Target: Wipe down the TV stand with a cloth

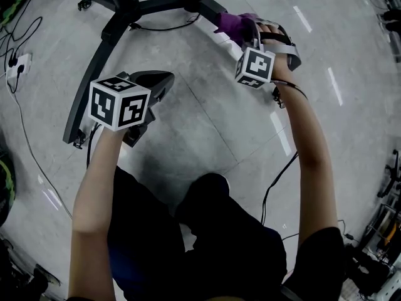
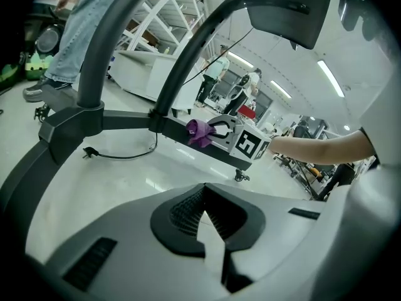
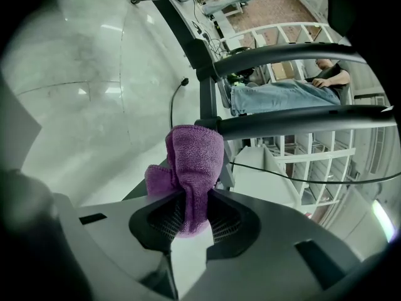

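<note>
Right gripper point(image 3: 190, 215) is pinching a purple cloth point(image 3: 191, 162), and I am holding its bunched end on a dark base leg of the TV stand point(image 3: 203, 86). Left gripper point(image 2: 203, 215), jaws pressed together and empty, is hanging nearby over the floor point(image 1: 207, 118). Wiping looks under way; the next stroke needs steady contact along that leg.

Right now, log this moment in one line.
right gripper: shut on cloth | cloth: at stand leg | left gripper: shut, empty
</note>
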